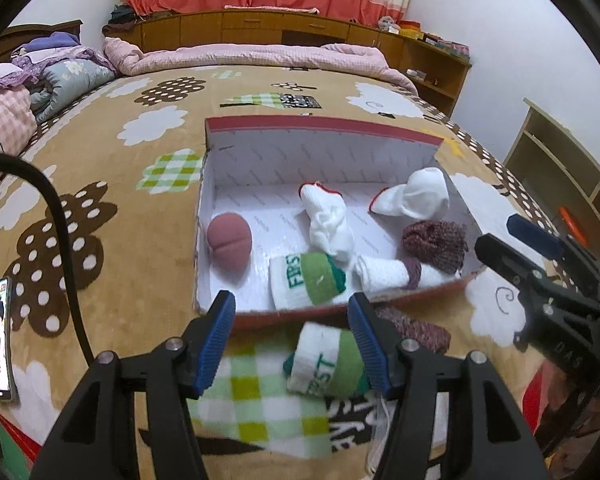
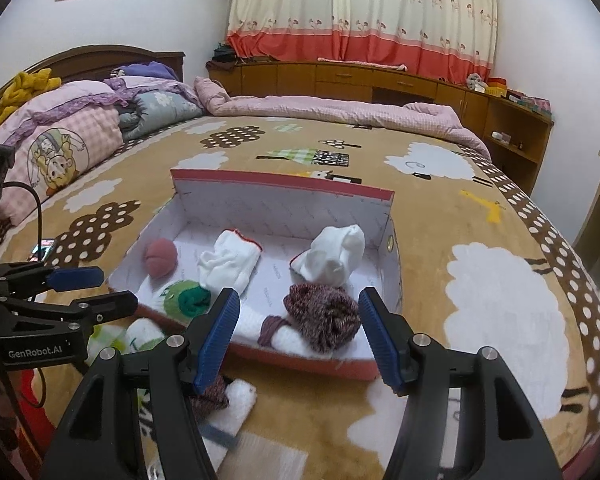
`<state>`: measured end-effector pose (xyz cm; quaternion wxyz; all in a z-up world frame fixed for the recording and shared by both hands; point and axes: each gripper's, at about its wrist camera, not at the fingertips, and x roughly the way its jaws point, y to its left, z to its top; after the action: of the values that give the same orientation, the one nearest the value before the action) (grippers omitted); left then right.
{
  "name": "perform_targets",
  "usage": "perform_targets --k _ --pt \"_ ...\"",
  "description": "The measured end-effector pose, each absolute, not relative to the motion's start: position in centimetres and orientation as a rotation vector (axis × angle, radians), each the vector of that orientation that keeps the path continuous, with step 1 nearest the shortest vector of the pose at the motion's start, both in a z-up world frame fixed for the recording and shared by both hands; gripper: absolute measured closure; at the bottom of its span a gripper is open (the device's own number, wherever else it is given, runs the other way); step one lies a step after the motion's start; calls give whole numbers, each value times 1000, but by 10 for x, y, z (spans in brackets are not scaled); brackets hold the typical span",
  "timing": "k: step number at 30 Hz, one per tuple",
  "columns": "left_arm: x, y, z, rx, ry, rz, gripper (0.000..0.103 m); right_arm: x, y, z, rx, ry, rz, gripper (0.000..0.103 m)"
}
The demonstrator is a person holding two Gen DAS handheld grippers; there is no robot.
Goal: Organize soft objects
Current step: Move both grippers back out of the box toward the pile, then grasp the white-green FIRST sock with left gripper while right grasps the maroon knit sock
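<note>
while both claws hang spread wide and released over a patterned bed blanket point(image 1: 112, 184), nothing is gripped. a rolled green-and-white sock point(image 1: 327, 364) is seen between the left gripper point(image 1: 292, 344) fingers, just beside the right one. the red-edged box point(image 2: 284, 184) at twelve o'clock of the right gripper point(image 2: 296, 332) is filled with more rolled socks.

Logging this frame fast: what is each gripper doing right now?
Left gripper: open, empty, green-and-white sock roll lying between its fingers.
Right gripper: open, empty.
</note>
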<state>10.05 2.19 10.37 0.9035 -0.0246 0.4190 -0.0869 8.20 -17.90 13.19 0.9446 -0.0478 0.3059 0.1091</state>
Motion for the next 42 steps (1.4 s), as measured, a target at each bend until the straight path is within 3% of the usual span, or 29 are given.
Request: perform_targets --k 30,35,42 --pt "90 -4 37 -63 998 -265 39 51 -185 112 -64 684 231 40" --pt "91 -1 39 -78 980 -269 59 50 -184 108 -67 695 236 40" --pt "87 14 47 -109 965 -258 65 50 -176 107 -58 706 268 40"
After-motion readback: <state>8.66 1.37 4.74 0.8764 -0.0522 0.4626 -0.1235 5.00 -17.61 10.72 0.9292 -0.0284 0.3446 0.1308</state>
